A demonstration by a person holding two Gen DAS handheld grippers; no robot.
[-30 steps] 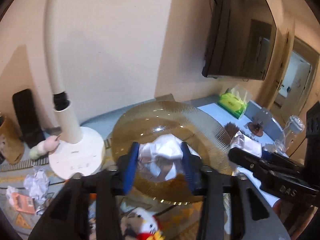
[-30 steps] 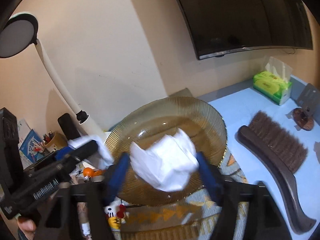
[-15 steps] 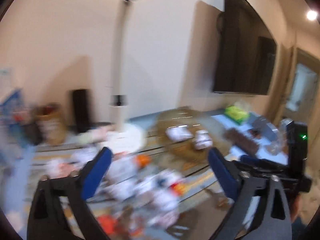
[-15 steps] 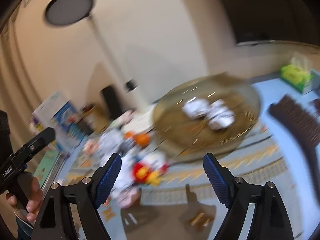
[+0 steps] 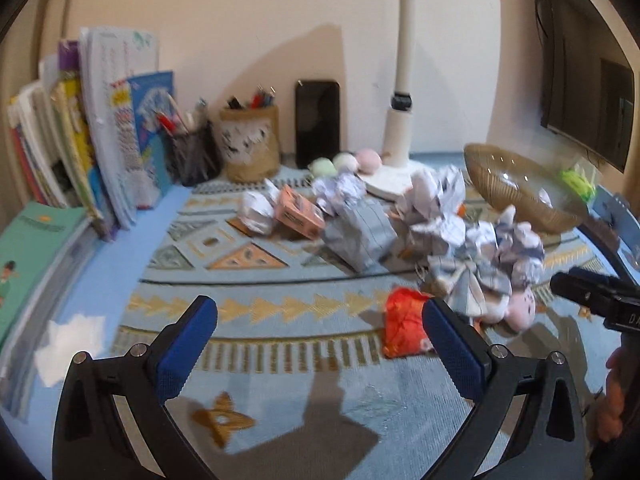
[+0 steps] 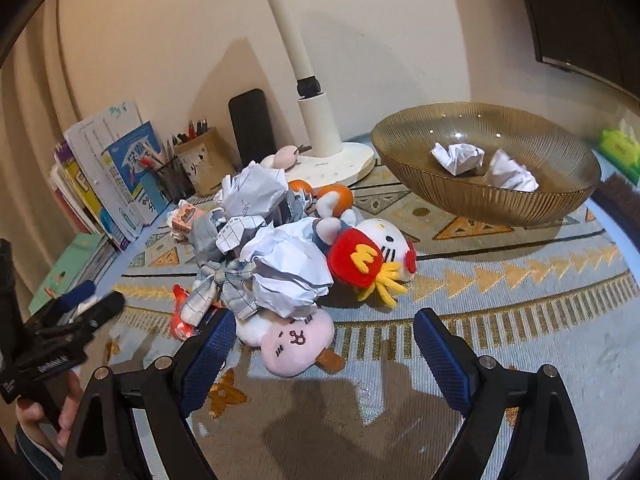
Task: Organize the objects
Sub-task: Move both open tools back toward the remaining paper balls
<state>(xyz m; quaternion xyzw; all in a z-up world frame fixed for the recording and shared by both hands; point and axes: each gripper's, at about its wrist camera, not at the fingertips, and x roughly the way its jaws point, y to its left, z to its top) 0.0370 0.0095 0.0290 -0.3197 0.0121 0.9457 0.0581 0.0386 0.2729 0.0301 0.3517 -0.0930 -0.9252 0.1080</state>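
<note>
Two crumpled paper balls (image 6: 458, 157) lying inside amber glass bowl (image 6: 480, 196), far right on patterned mat (image 6: 520, 280), side by side (touching or not, hard to tell). Heaped left of bowl: more crumpled paper (image 6: 288, 272), checked cloth bow (image 6: 224, 284), white cat plush with red bow (image 6: 372, 252), pink plush (image 6: 292, 340) nearest, oranges (image 6: 340, 198) behind, orange wrapper (image 5: 404, 320) at near edge of pile, small pink box (image 5: 298, 212) farther left. White lamp base (image 6: 336, 164) standing just beyond heap, black phone (image 6: 252, 124) leaning on wall beside it. Pen cups (image 5: 250, 144) and upright books (image 5: 116, 128) along far left of desk (image 5: 104, 264). Brush (image 6: 616, 200) partly seen right of bowl. Left hand-held gripper (image 5: 320, 316) spread wide, holding nothing, above mat near wrapper. Right hand-held gripper (image 6: 320, 332) likewise wide apart and empty, pink plush just ahead of its left finger.
</note>
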